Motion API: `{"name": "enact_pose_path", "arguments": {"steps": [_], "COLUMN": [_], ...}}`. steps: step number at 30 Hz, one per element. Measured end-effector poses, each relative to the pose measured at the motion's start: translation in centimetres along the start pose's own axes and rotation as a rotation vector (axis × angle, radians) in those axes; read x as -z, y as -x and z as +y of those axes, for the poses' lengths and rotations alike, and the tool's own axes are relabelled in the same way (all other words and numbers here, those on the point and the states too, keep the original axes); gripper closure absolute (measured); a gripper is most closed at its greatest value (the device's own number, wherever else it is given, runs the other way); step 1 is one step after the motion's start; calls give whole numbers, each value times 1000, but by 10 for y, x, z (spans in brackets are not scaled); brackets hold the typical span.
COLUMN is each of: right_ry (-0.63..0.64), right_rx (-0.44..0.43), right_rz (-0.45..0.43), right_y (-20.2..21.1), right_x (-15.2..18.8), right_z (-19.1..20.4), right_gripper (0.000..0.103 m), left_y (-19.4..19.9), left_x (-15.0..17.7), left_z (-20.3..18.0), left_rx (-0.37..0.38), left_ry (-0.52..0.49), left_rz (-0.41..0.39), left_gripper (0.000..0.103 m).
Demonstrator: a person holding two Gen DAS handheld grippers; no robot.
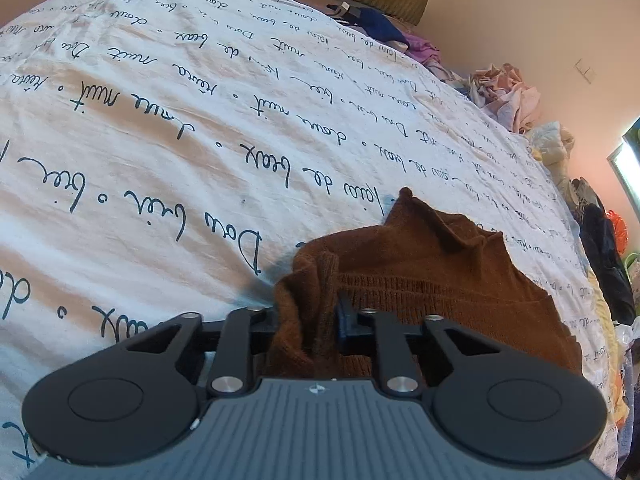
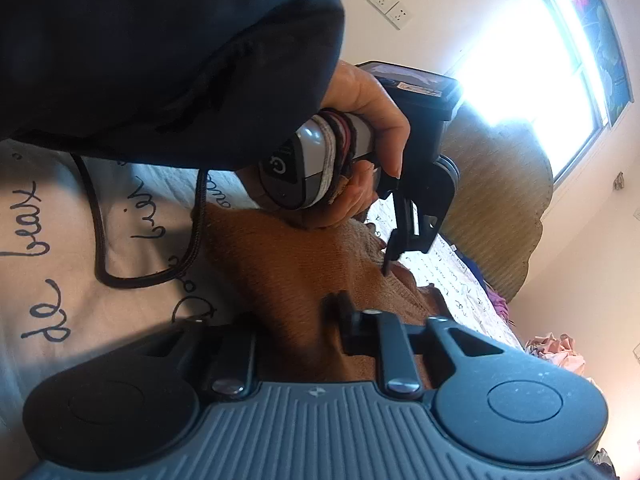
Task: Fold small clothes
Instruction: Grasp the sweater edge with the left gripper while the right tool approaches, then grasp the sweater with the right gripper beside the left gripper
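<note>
A rust-brown knitted sweater (image 1: 432,264) lies bunched on a bed, on a white sheet (image 1: 168,128) printed with dark cursive writing. My left tongs (image 1: 308,320) are closed on a gathered fold at the sweater's near edge. My right tongs (image 2: 298,328) grip another part of the same knit. In the right wrist view, my left hand (image 2: 372,120) holds its tool above the sweater. Loose clothes (image 1: 508,96) are heaped along the bed's far edge.

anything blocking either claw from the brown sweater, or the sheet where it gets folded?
Nothing visible. The left claw and right claw both already pinch the brown sweater. The printed sheet beyond it lies bare; the clothes pile sits off at its far edge.
</note>
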State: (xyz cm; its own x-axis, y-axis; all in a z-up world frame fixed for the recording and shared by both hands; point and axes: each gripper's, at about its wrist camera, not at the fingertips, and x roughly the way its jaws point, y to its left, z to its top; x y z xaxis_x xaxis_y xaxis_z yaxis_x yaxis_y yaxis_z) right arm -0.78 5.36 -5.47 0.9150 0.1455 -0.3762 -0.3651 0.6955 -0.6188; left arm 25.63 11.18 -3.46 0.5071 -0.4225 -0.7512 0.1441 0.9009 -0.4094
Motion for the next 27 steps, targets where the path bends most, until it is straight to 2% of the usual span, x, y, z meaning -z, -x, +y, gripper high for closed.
{"name": "enact_pose_path", "arguments": {"steps": [4,12,20,27], "right_ry": [-15,-85,-155,-240], "right_rx": [-3,28,100,154], "right_rz": [-19,-92,-135,-130], "right_y": [2,27,49,68], "right_x": [2,14,28,44], "right_z": [-2,-20,-53,-85], "right_gripper": [95,96,97,97], "left_y": [3,16,40,40], "left_x": [2,-1,-9,-8], "left_z": [-6,-47,-101,-155], "left_rx": [-33,-189,-235,-253], "left_ry": [11,-50,-116,-196], "left_rz": [-13,-22,-87,-126], "left_gripper": [88,89,89,89]}}
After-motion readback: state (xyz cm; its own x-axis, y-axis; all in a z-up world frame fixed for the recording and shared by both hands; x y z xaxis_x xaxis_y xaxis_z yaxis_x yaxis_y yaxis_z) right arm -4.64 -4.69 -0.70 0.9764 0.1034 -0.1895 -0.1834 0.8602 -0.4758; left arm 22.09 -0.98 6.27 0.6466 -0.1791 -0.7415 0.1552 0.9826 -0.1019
